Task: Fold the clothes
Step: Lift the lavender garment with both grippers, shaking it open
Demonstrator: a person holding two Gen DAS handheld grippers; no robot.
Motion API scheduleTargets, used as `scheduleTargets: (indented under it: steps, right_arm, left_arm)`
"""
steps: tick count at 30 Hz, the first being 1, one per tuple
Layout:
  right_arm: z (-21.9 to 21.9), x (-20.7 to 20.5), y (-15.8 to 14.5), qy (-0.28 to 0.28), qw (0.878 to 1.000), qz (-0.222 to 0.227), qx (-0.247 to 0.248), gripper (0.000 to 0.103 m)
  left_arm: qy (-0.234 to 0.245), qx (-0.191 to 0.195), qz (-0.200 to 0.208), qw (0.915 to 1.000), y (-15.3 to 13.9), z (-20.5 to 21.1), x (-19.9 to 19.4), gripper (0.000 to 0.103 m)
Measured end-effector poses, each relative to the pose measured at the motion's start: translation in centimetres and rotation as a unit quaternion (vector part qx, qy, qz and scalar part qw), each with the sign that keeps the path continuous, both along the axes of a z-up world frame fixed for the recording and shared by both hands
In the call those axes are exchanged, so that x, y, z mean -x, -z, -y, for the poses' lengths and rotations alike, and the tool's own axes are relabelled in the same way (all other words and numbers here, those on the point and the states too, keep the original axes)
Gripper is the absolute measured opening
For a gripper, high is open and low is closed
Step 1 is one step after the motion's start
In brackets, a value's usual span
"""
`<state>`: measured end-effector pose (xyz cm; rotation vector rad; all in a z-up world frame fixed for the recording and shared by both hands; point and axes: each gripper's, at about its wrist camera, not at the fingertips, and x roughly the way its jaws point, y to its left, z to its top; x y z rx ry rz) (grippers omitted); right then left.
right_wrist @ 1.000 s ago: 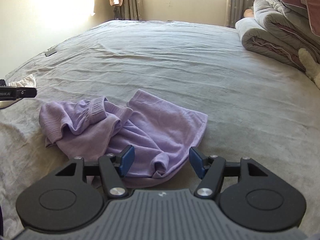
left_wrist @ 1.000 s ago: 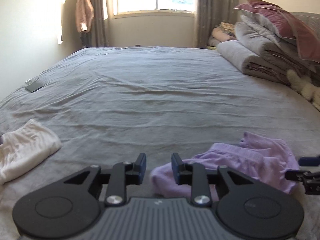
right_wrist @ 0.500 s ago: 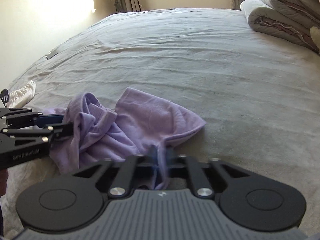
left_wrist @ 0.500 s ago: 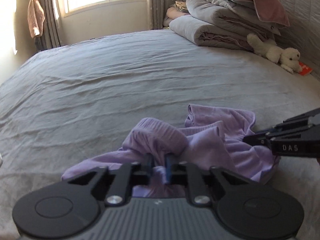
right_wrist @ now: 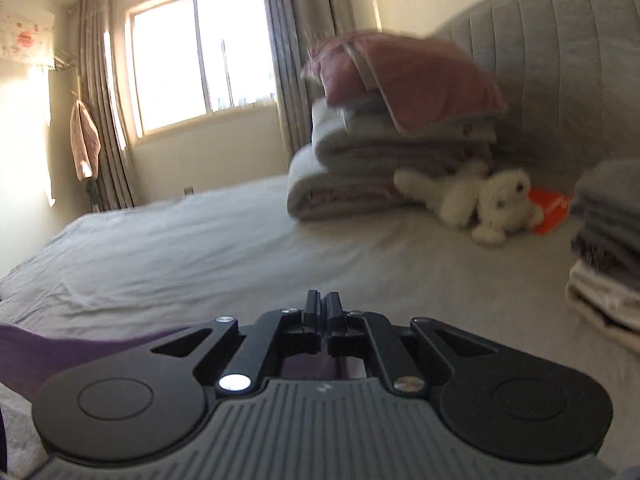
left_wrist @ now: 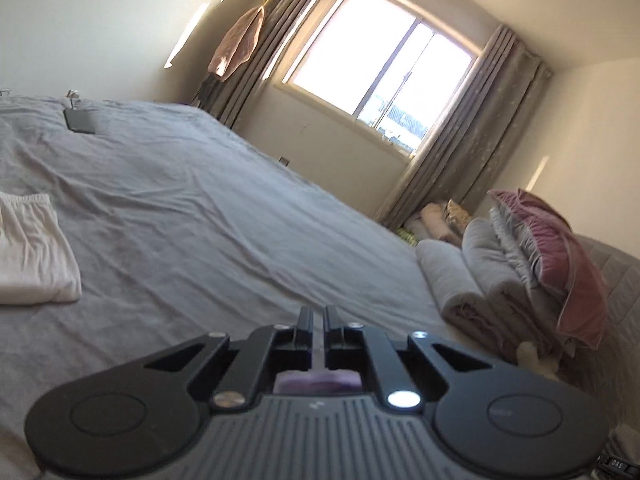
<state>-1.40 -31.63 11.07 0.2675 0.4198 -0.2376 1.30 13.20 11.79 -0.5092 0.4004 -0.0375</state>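
Over grey bed (right_wrist: pixel 200 248), purple garment (right_wrist: pixel 60 350) trails left; jaws clamped.

A wide bed (left_wrist: pixel 208 200) with a wrinkled grey cover (right_wrist: pixel 208 248) and a padded grey headboard (right_wrist: pixel 560 80) carries everything. On it lie a folded white garment (left_wrist: pixel 32 256) and a flat dark device (left_wrist: pixel 80 120) near the far left edge. By the headboard sit rolled grey quilts (right_wrist: pixel 360 168) topped by a pink pillow (right_wrist: pixel 404 76), a white plush dog (right_wrist: pixel 480 204), an orange packet (right_wrist: pixel 550 210) and a stack of folded clothes (right_wrist: pixel 608 248).
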Motion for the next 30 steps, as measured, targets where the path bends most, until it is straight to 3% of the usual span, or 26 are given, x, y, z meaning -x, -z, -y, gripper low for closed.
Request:
scheduleTargets:
  steps: [1,3,5,6,7,8,13,16,20,21,22,23,25,27,30]
  right_arm:
    - [0.7,-0.6,0.9,-0.004,0.999,-0.022,-0.025,0.013]
    - [1.3,-1.2,1.8,-0.003,0.997,-0.042,-0.063,0.013]
    - [1.3,-1.4,2.0,-0.007,0.996,-0.050,-0.073,0.019]
    - [1.1,-1.5,2.0,-0.010,0.996,-0.054,-0.069,0.025]
    - [1.0,-1.5,2.1,-0.010,0.996,-0.061,-0.064,0.047]
    - [0.8,-1.5,2.2,-0.007,0.996,-0.072,-0.059,0.066]
    - [2.0,-1.9,3.8,0.024,0.991,-0.115,-0.066,0.070]
    - [2.6,-2.5,4.7,0.035,0.987,-0.139,-0.068,0.070]
    - [2.7,-4.0,6.3,0.032,0.982,-0.174,-0.067,0.070]
    - [2.7,-4.4,6.7,0.027,0.981,-0.182,-0.066,0.070]
    - [2.5,-4.8,6.9,0.022,0.980,-0.187,-0.059,0.065]
    - [2.1,-5.0,6.8,0.017,0.981,-0.187,-0.047,0.048]
    - [1.6,-5.1,6.4,0.003,0.983,-0.181,-0.031,0.021]
    - [1.2,-4.9,5.4,-0.007,0.988,-0.150,-0.026,0.018]
    - [0.1,-4.0,2.8,-0.013,0.997,-0.075,0.027,0.014]
  left_arm:
    - [0.007,-0.003,-0.013,0.9999,0.4,0.4,-0.2,0.005]
    - [0.041,-0.011,-0.036,0.9985,0.9,1.0,-0.5,0.006]
    - [0.069,-0.042,-0.065,0.9946,1.7,2.2,-1.1,0.021]
    - [0.073,-0.061,-0.079,0.9923,2.1,2.9,-1.2,0.035]
    - [0.077,-0.075,-0.091,0.9901,2.5,3.4,-1.5,0.047]
    - [0.079,-0.082,-0.101,0.9883,2.9,3.8,-1.7,0.051]
    - [0.084,-0.082,-0.140,0.9832,5.0,4.7,-3.4,0.074]
    - [0.083,-0.098,-0.154,0.9796,6.3,5.6,-4.9,0.080]
    - [0.078,-0.123,-0.164,0.9755,8.0,6.7,-6.1,0.079]
    - [0.077,-0.130,-0.164,0.9747,8.4,7.0,-6.3,0.068]
    - [0.088,-0.132,-0.160,0.9744,8.5,7.3,-6.2,0.043]
    - [0.102,-0.123,-0.157,0.9746,8.4,7.5,-6.1,0.027]
    - [0.105,-0.109,-0.153,0.9767,8.1,7.4,-5.9,0.015]
    - [0.081,-0.094,-0.124,0.9845,7.0,6.3,-5.5,0.011]
    - [0.029,-0.047,-0.052,0.9971,4.0,3.4,-4.6,0.011]
